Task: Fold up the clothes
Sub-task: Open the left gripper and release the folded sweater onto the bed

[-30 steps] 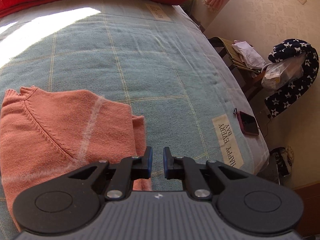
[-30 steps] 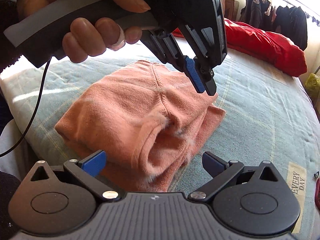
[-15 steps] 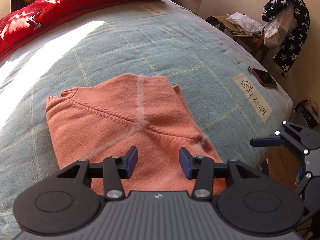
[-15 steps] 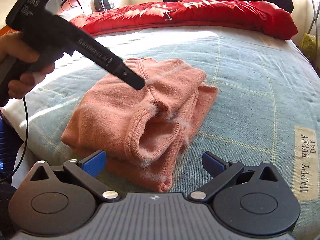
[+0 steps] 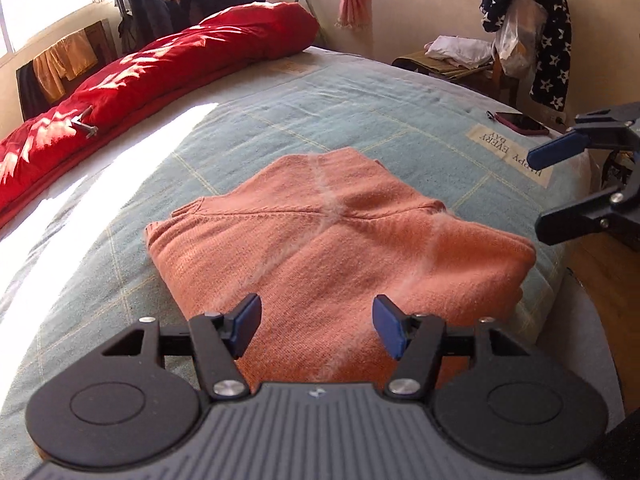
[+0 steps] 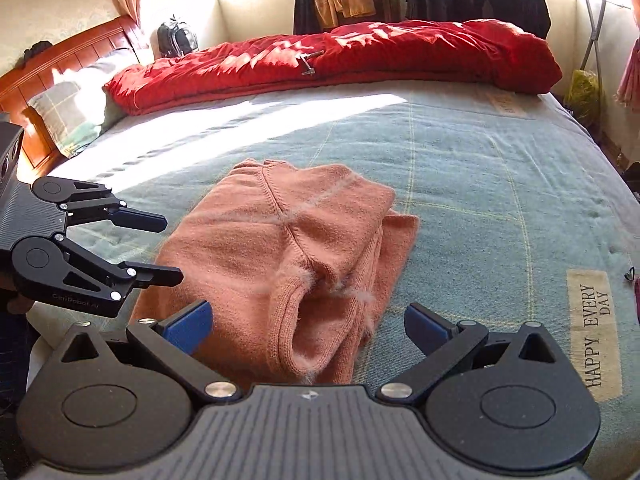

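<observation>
Left gripper [image 5: 316, 324] hangs above the near edge of the folded sweater [image 5: 340, 240], its jaws just having been opening and now spread, with nothing pinched between them. Right gripper [image 6: 308, 326] (blue pads wide apart) hovers over the sweater's other side, also empty. That sweater lies folded on the bed [image 6: 500, 184], near a red duvet [image 6: 340, 60] and a phone [image 5: 522, 123].

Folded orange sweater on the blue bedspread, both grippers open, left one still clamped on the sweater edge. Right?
Not quite. The left gripper holds nothing: its jaws have just been opening and hang apart above the sweater, as the left wrist view shows. Sweater folded on the bedspread, right gripper open: correct.
</observation>
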`<state>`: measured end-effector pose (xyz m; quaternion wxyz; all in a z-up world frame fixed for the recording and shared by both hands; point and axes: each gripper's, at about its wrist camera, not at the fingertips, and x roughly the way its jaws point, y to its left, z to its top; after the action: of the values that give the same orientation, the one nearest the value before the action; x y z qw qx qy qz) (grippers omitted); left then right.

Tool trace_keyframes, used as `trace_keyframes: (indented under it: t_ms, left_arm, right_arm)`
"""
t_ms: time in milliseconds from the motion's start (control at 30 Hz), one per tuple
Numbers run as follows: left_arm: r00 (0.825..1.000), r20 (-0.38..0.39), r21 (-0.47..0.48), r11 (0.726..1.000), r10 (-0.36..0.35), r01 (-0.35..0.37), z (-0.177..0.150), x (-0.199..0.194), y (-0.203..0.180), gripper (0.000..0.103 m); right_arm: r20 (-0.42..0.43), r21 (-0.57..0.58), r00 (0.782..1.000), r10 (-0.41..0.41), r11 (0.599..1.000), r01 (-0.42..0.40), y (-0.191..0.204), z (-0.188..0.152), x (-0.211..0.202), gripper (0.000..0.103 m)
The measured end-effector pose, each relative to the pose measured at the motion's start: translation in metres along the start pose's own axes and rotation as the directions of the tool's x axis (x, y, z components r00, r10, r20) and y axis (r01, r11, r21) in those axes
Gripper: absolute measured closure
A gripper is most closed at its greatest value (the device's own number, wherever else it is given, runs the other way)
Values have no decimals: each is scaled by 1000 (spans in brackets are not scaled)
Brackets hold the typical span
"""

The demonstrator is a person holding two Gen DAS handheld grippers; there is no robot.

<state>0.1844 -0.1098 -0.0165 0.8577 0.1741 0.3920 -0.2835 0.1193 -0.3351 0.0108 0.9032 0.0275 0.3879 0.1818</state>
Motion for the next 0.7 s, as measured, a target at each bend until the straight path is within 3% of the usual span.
trace_keyframes:
  t_ms: [100, 200, 267, 367, 467, 533, 567, 600, 700]
  left_arm:
    - [1000, -25, -4, 1000, -10, 10, -13, 26, -4, 38]
    - [999, 17, 85, 996, 35, -37, -25, 33, -31, 22]
    - [998, 35, 150, 987, 48, -53, -28, 31, -46, 22]
    - [998, 33, 151, 987, -62, 56, -31, 13, -43, 23]
    - [991, 65, 155, 982, -115, 104, -43, -6, -36, 23]
    - [979, -7, 109, 973, -201, 201, -54, -2, -32, 23]
    - [963, -52, 69, 961, -266, 269, -61, 2, -29, 23]
    - [955, -67, 50, 955, -290, 293, -68, 4, -28, 23]
    - [961, -56, 98, 956, -272, 277, -74, -9, -27, 23]
  right_arm:
    - [22, 22, 1000, -1, 1000, 1, 6, 0, -5, 0]
    - [14, 38, 1000, -4, 999, 3, 9, -4, -5, 0]
    - [6, 44, 1000, -15, 999, 15, 9, -4, -2, 0]
    - [7, 62, 1000, -23, 998, 23, 9, -2, 1, 0]
    - [32, 83, 999, -12, 997, 9, 10, 1, -1, 0]
    - [53, 96, 999, 4, 995, -9, 10, 2, -2, 0]
    - [59, 102, 998, 9, 995, -15, 9, 3, -1, 0]
    - [66, 109, 998, 14, 994, -21, 9, 4, 1, 0]
    - [73, 136, 997, 17, 990, -27, 6, 10, 6, 0]
